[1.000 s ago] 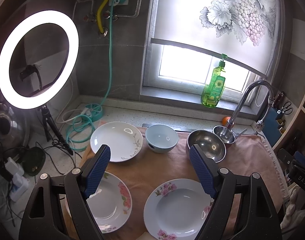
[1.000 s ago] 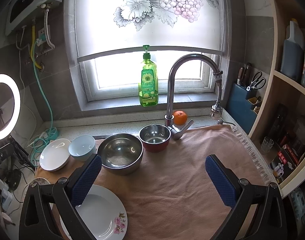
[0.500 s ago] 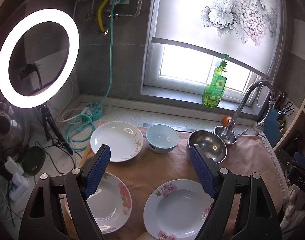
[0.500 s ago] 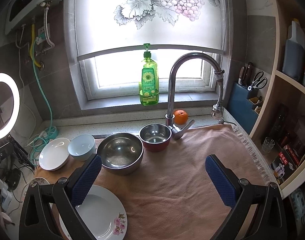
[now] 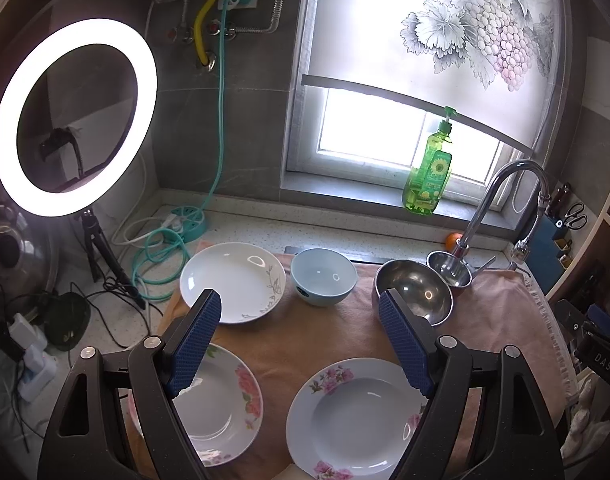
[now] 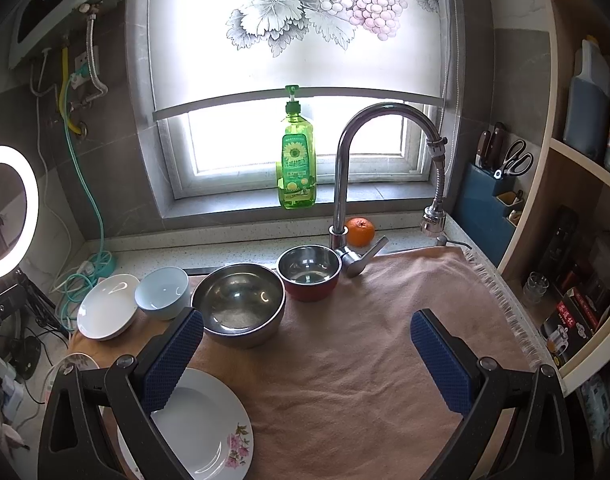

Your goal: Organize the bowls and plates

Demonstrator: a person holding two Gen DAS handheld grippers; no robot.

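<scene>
Your left claw [image 5: 299, 336] and right claw [image 6: 307, 354] hover with fingers apart, gripping nothing. On the tabletop's cloth [image 6: 365, 340], two flowered plates [image 5: 361, 412] sit at the near edge; a white plate [image 5: 233, 280], blue bowl [image 5: 323, 276] and two steel bowls [image 6: 241, 304] line the far edge.

Three plates: white plate [image 5: 233, 280], two floral plates [image 5: 221, 400] [image 5: 357, 412]. Blue bowl [image 5: 324, 276], large steel bowl [image 5: 419, 294], small steel bowl [image 5: 449, 272], all upright, separate.

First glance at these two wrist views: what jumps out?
The glowing ring light at far left and the green soap bottle on the windowsill dominate. Below, plates and bowls spread across a pink towel, with the large steel bowl mid-row. Both grippers, left and right, hover open and empty.
</scene>
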